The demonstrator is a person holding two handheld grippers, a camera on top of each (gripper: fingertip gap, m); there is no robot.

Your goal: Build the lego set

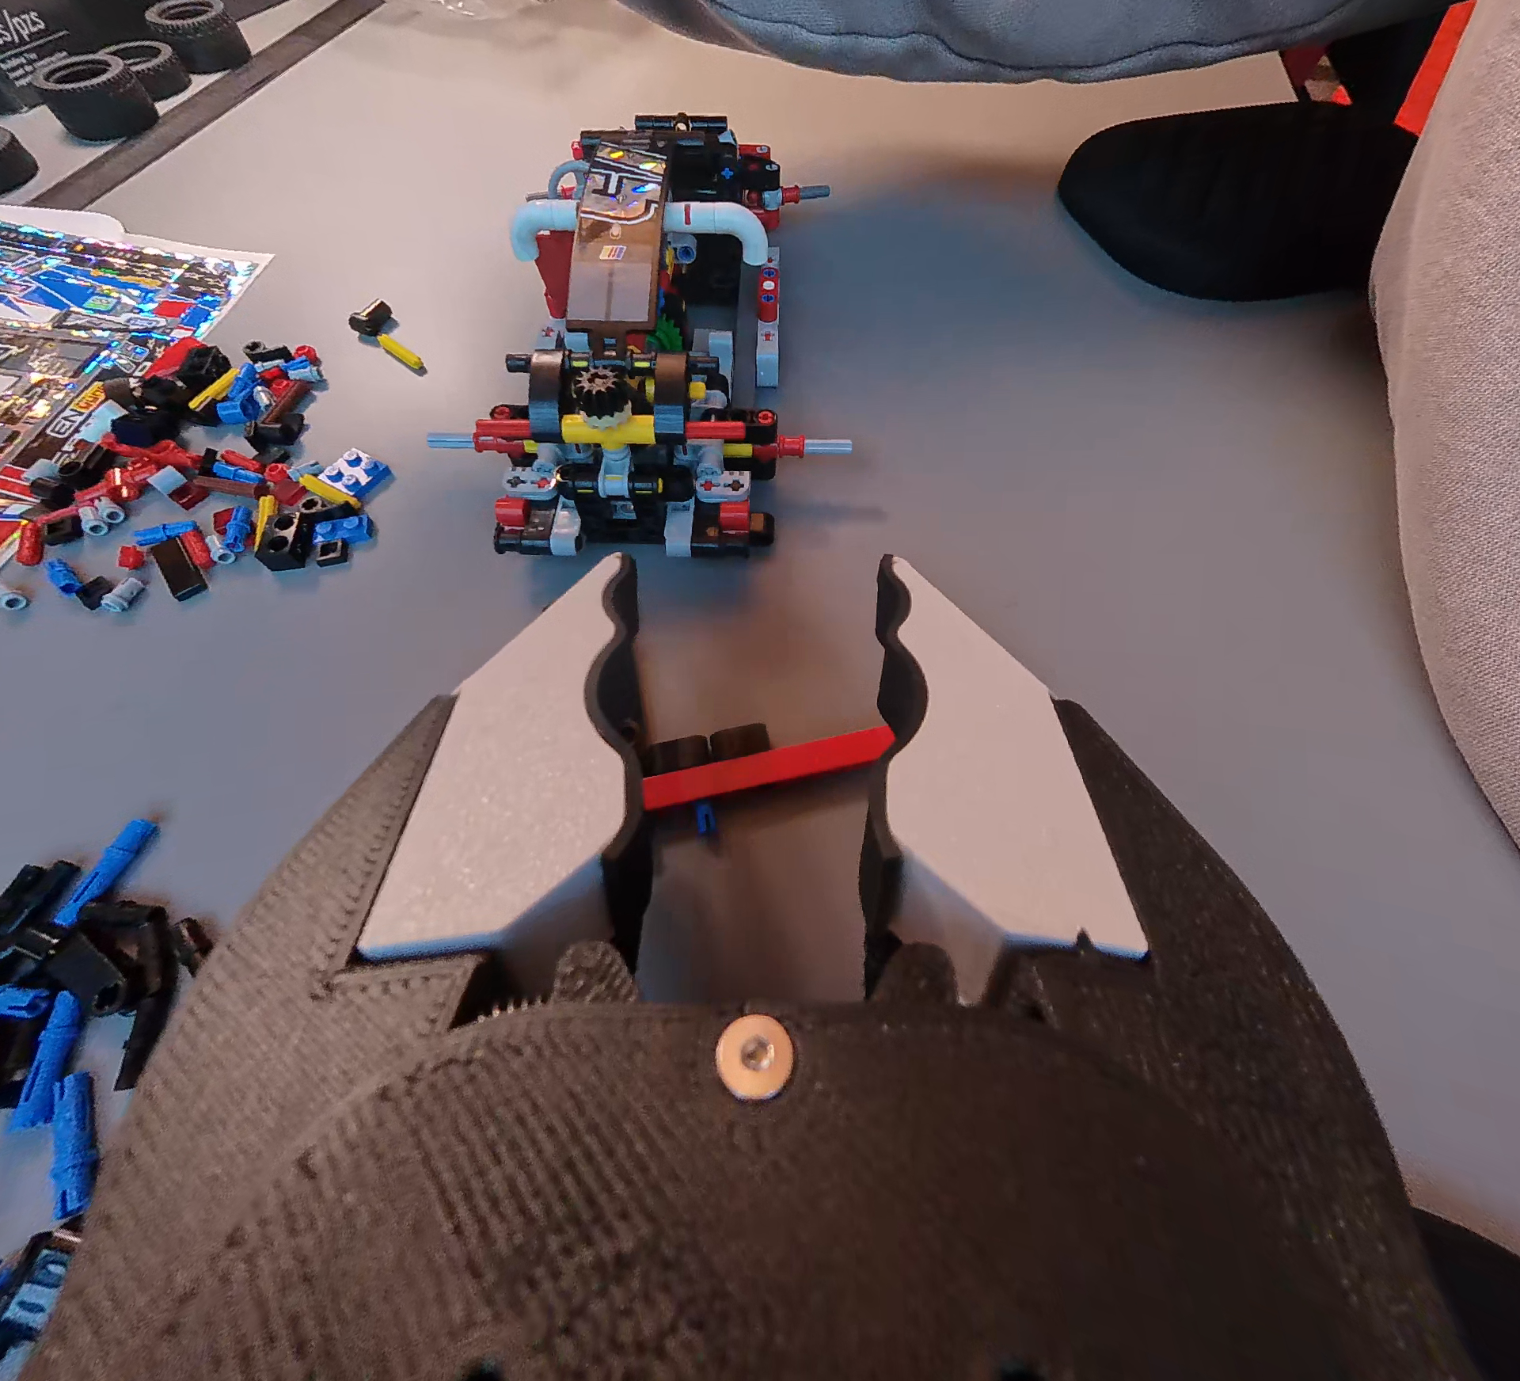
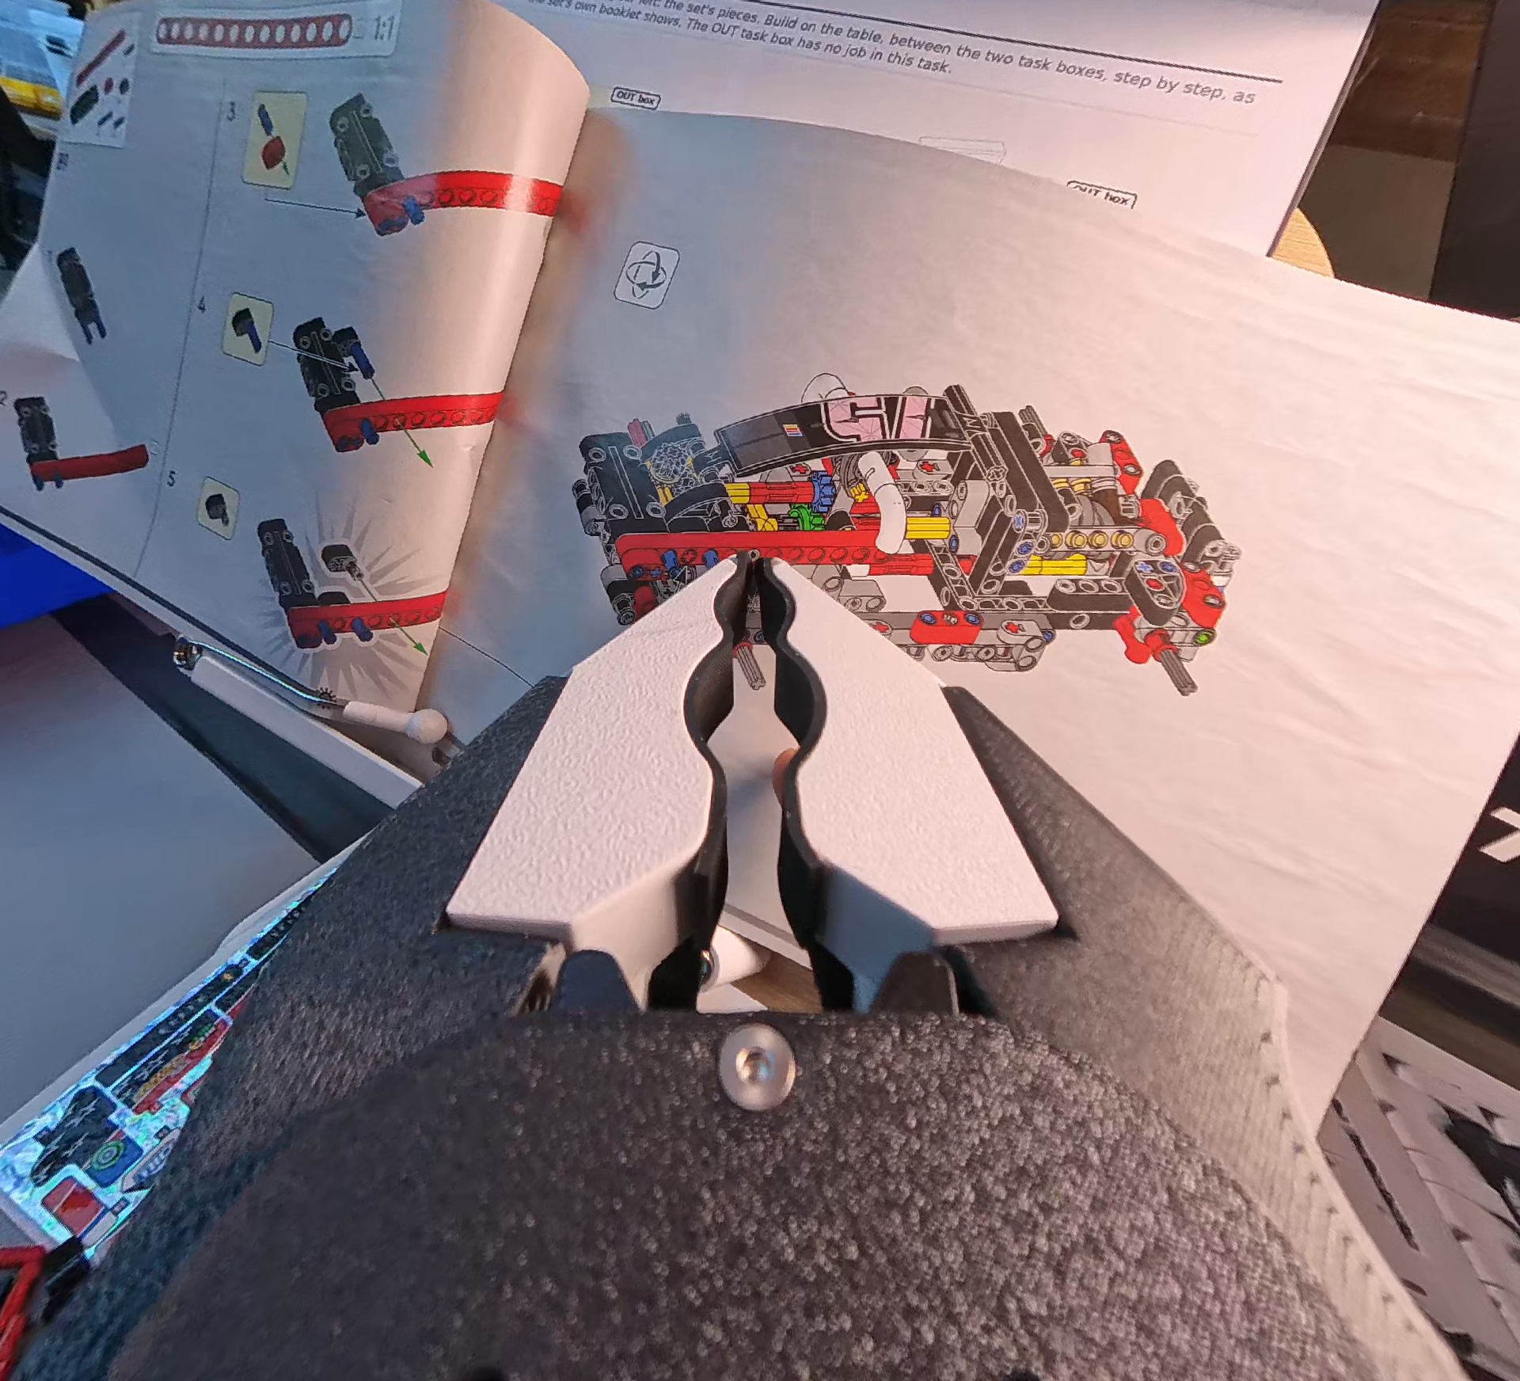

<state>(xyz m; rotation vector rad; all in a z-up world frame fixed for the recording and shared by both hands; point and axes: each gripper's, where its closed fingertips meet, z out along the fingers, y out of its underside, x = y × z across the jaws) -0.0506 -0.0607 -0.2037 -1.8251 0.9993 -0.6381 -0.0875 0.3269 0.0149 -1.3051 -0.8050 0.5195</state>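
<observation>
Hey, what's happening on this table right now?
A person is building a Lego car with two handheld grippers. The left gripper holds a red beam with black pieces attached, just in front of the half-built chassis. The right gripper, fingers closed, is at the open instruction booklet. Loose pieces lie left of the chassis.

Open tabletop (image 1: pixel 1028 436) runs between the left tool (image 1: pixel 757 568) and the half-built car (image 1: pixel 641 346), so that lane's clear. Loose pieces (image 1: pixel 206 453) crowd the left side, a grey cushion (image 1: pixel 1464 436) walls off the right. The right tool (image 2: pixel 750 570) is jammed up against the booklet page (image 2: pixel 987 321), no room ahead.
</observation>
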